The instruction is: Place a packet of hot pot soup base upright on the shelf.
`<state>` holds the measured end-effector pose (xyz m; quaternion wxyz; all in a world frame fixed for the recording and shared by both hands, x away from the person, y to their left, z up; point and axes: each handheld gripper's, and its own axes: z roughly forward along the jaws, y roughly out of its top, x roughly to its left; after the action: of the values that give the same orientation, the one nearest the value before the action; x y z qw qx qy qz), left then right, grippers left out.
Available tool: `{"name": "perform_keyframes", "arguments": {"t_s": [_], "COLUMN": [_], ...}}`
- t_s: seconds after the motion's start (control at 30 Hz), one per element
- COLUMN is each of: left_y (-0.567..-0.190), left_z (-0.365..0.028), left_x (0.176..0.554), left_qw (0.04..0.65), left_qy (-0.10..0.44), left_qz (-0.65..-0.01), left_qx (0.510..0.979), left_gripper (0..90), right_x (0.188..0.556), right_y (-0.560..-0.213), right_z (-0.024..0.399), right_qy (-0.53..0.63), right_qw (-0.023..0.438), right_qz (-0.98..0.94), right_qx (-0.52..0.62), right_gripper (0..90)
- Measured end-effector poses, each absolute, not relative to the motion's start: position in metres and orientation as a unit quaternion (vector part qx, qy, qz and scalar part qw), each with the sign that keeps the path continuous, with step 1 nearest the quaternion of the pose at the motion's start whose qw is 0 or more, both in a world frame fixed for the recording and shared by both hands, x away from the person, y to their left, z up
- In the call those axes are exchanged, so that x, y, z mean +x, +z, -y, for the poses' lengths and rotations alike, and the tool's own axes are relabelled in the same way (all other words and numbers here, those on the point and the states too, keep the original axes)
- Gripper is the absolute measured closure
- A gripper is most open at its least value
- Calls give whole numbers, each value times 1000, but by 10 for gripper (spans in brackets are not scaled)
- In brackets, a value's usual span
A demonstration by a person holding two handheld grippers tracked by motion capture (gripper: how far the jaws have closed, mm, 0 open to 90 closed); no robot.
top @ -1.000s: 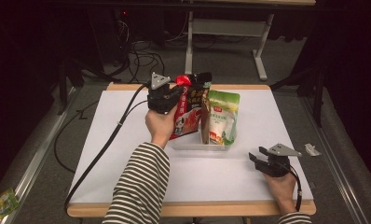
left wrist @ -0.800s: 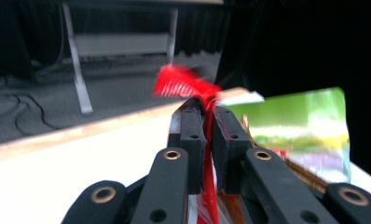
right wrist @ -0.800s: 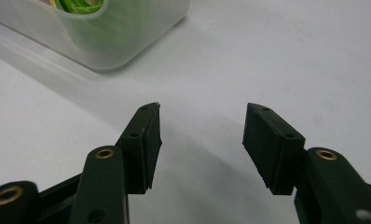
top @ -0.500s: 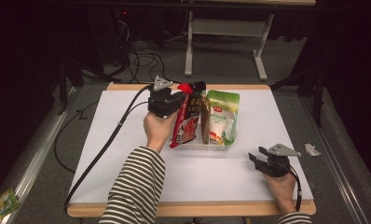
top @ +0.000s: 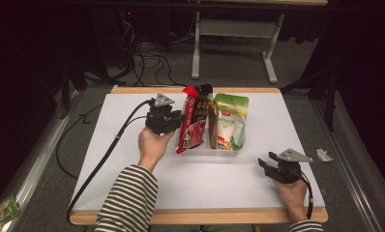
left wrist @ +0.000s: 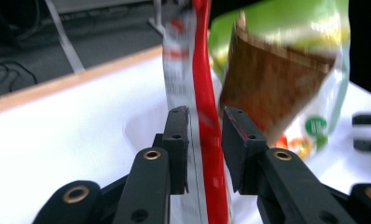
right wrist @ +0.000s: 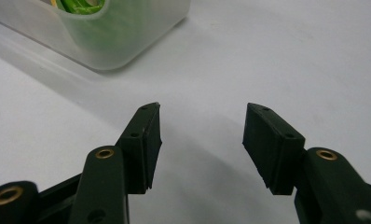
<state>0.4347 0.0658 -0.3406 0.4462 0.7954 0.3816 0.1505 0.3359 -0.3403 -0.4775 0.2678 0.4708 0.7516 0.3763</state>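
Packing pouches into the clear tub: the work in hand, judged near the end of one placement.
Table: a white top with a wooden rim; the tub sat mid-table, slightly far of centre.
Red pouch: a second earlier it was held higher and more upright; by this moment it leaned in the tub's left end, top toward the far side, touching the brown pouch on its right.
Green pouch: stood at the tub's right end, as before.
Left gripper: it had come down and leftward; its jaws had just been opening, the red pouch's edge between the pads without being pressed, so released.
Meaning: the pouch looked delivered, and backing off seemed the sensible follow-up.
Right gripper: rested near right on the table, unmoved, jaws apart and holding nothing.
Hard to make out: the pouches' print was blurred; whether the red pouch's foot reached the tub floor was hidden.
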Motion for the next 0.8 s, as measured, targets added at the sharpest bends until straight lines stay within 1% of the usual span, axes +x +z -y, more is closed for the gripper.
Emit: {"name": "perform_keyframes", "arguments": {"t_s": [0.17, 0.33, 0.4, 0.6, 0.8], "left_y": [-357, -368, -372, -387, -396], "left_z": [-72, -73, -71, -70, -68], "left_x": [424, 415, 412, 408, 411], "left_qw": [411, 379, 367, 346, 330], "left_qy": [139, 127, 132, 125, 135], "left_qz": [-380, -373, -369, -370, -380], "left_qx": [817, 837, 844, 853, 853], "left_gripper": [767, 783, 787, 792, 797], "right_x": [335, 335, 335, 334, 335], "right_y": [-477, -477, -477, -477, -477], "right_z": [341, 342, 342, 341, 341], "right_qy": [382, 384, 383, 383, 381], "right_qw": [266, 268, 269, 269, 273], "right_qz": [-746, -746, -747, -746, -749], "right_qx": [476, 474, 473, 473, 469], "right_gripper": [475, 476, 476, 478, 480]}}
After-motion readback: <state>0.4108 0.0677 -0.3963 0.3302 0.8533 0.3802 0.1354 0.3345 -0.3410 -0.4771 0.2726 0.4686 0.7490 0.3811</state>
